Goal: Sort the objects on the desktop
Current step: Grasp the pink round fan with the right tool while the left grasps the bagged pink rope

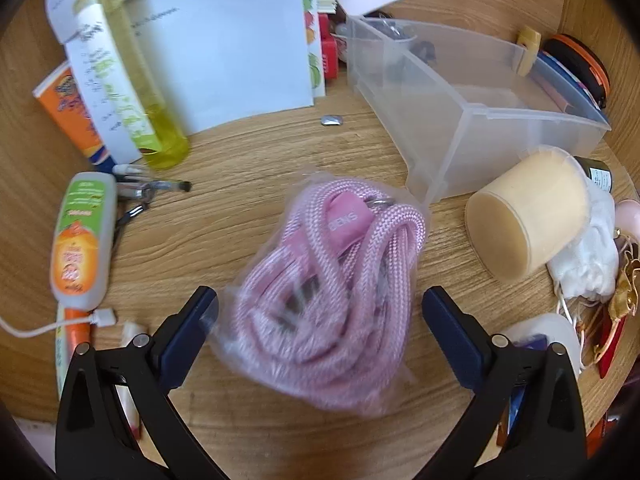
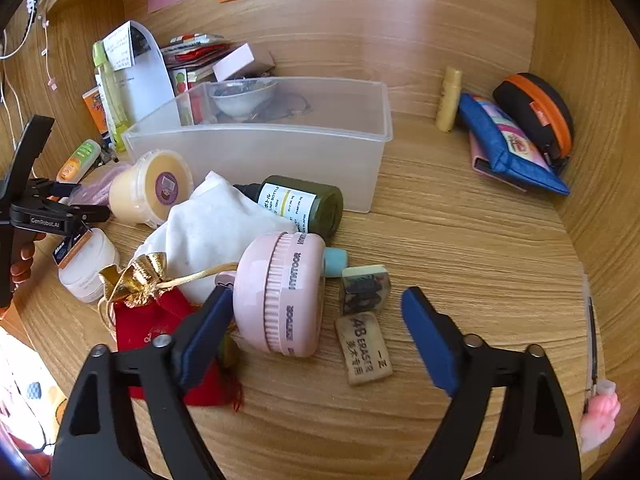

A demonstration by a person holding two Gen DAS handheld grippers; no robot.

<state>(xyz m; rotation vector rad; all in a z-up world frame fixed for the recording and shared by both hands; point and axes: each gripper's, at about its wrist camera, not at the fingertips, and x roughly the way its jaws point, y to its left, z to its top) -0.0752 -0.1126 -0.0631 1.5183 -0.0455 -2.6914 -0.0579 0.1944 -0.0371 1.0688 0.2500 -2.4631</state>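
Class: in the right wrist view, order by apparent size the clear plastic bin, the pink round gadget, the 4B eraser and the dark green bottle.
1. Clear plastic bin
2. Pink round gadget, though nearness enlarges it
3. Dark green bottle
4. 4B eraser

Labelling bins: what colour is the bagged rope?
Pink rope, clearest in the left wrist view.

The round pink plastic gadget reads "HYNTOOR". The worn beige eraser says "4B ERASER". The black left gripper body reads "GenRobot.AI".

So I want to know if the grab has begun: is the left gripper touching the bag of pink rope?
Apart. The left wrist view shows the left gripper open, bare desk between each pad and the bag of pink rope.
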